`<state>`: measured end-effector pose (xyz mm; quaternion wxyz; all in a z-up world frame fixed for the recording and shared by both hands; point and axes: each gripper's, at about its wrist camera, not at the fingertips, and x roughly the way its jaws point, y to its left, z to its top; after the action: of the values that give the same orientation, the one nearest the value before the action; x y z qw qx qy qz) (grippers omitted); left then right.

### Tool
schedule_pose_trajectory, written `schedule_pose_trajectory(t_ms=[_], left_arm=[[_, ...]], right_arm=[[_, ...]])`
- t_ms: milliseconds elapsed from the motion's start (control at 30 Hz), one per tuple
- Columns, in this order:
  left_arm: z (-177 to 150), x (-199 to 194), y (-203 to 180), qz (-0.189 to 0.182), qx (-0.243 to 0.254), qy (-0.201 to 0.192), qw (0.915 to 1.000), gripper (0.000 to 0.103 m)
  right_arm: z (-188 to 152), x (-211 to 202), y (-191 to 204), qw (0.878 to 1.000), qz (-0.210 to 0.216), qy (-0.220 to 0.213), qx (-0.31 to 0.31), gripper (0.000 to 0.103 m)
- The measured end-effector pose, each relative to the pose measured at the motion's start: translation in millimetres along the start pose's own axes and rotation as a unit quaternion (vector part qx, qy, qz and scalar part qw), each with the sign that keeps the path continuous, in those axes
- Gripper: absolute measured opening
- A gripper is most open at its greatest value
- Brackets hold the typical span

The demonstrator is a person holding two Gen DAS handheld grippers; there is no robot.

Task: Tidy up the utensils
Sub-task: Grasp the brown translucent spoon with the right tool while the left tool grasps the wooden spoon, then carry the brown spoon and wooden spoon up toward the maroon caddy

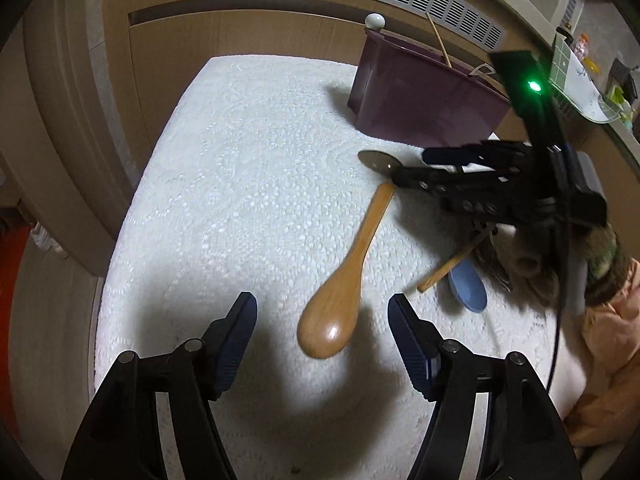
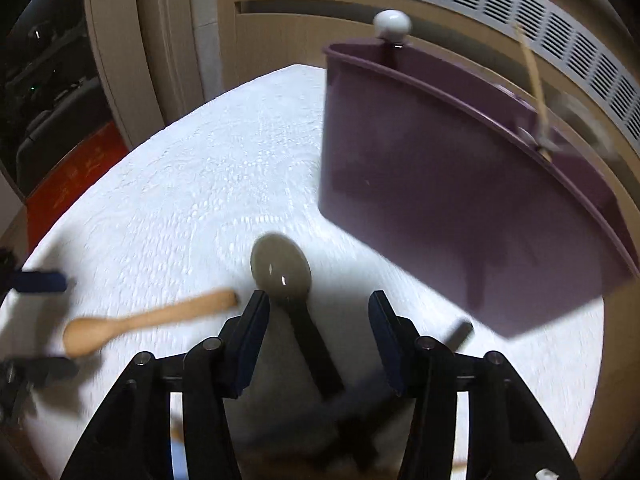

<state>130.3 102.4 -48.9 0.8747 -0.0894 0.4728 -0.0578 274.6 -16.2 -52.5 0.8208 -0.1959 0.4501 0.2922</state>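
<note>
A wooden spoon (image 1: 344, 280) lies on the white lace-covered table (image 1: 240, 180), its bowl nearest my left gripper (image 1: 322, 314). That gripper is open, with the bowl between its fingers and neither pad touching it. In the right wrist view a grey-headed spoon (image 2: 282, 268) with a black handle lies between the fingers of my right gripper (image 2: 319, 300), which is open and clear of the handle. The wooden spoon (image 2: 148, 320) lies to its left, beside the left gripper (image 2: 44, 326). From the left wrist view the right gripper (image 1: 416, 168) hovers by the grey spoon (image 1: 378, 160).
A purple bin (image 1: 420, 92) stands at the table's far right and holds a thin wooden stick (image 1: 438, 40) and a wire utensil. A blue spoon (image 1: 468, 284), a wooden handle (image 1: 444, 270) and other utensils lie at the right. A person's peach sleeve (image 1: 612, 320) is at the right edge.
</note>
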Motion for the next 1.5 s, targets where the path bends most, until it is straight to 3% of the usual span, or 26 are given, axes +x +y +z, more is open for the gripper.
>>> schedule_pose_trajectory(t_ms=[133, 200, 367, 567, 633, 700, 767, 933, 1033, 1100, 1267, 1367, 1500], left_arm=[[-6.1, -1.0, 2.3, -0.001, 0.001, 0.007, 1.0000, 0.069], [-7.6, -0.9, 3.3, -0.002, 0.000, 0.009, 1.0000, 0.069], [-7.7, -2.3, -2.4, -0.006, 0.010, 0.006, 0.9999, 0.069], [20.3, 10.5, -12.6, -0.020, 0.044, -0.003, 0.9988, 0.068], [35.8, 15.2, -22.7, -0.035, 0.074, -0.003, 0.9966, 0.058], [51.6, 27.0, -32.4, -0.041, 0.100, 0.013, 0.9941, 0.038], [63.7, 41.7, -41.8, -0.046, 0.121, 0.038, 0.9908, 0.034], [77.7, 71.7, -61.2, -0.016, 0.167, 0.091, 0.9816, 0.028], [79.2, 79.3, -65.7, -0.005, 0.175, 0.105, 0.9790, 0.025], [78.8, 79.4, -66.2, -0.003, 0.171, 0.107, 0.9794, 0.016], [73.9, 65.2, -67.3, 0.002, 0.133, 0.066, 0.9889, 0.015], [68.7, 33.2, -63.7, -0.030, 0.091, 0.017, 0.9953, 0.015], [67.6, -10.0, -66.7, -0.055, 0.063, -0.053, 0.9951, 0.014]], right_arm=[[15.4, 11.2, 7.5, 1.000, 0.011, 0.006, -0.011, 0.048], [18.2, 11.1, 10.7, 1.000, 0.023, 0.007, -0.014, 0.031], [10.5, -6.9, 13.0, 1.000, 0.015, -0.006, -0.004, 0.031], [-14.8, -68.8, -17.1, 0.996, 0.017, -0.055, 0.069, 0.031], [-21.2, -89.8, -25.4, 0.993, 0.017, -0.076, 0.089, 0.030], [-27.0, -107.2, -36.3, 0.990, 0.019, -0.092, 0.106, 0.030], [-30.4, -118.2, -39.9, 0.988, 0.019, -0.101, 0.117, 0.030], [-42.0, -131.0, -45.0, 0.985, 0.010, -0.114, 0.128, 0.030], [-51.2, -135.1, -45.9, 0.984, 0.009, -0.120, 0.133, 0.030], [-54.1, -139.9, -47.9, 0.983, 0.008, -0.126, 0.135, 0.030], [-61.6, -148.1, -49.6, 0.979, 0.007, -0.138, 0.146, 0.030], [-66.7, -154.0, -49.0, 0.978, 0.008, -0.144, 0.154, 0.030], [-71.3, -163.5, -48.4, 0.975, 0.008, -0.154, 0.163, 0.030]])
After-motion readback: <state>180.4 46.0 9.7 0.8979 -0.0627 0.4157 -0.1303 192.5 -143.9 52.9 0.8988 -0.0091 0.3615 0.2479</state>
